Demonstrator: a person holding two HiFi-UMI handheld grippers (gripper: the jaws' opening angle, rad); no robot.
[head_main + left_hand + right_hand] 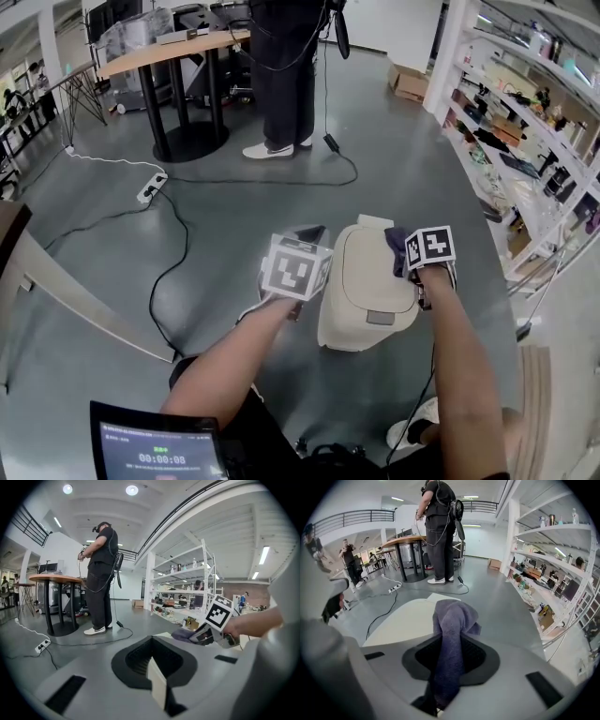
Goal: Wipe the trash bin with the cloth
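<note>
A cream trash bin (361, 291) with a closed lid stands on the grey floor just in front of me. My right gripper (405, 258) is over the lid's far right edge, shut on a purple cloth (396, 241). In the right gripper view the cloth (451, 620) runs up out of the jaws and bunches over the pale lid (403, 618). My left gripper (310, 232) hovers beside the bin's left side, shut with nothing in it. From the left gripper view, the right gripper (200, 636) and the cloth (182, 633) show at the right.
A person (281, 75) stands by a round table (173, 49) at the back. A power strip (151, 188) and black cables lie on the floor to the left. Shelving (525, 141) lines the right side, with a cardboard box (410, 82) beyond.
</note>
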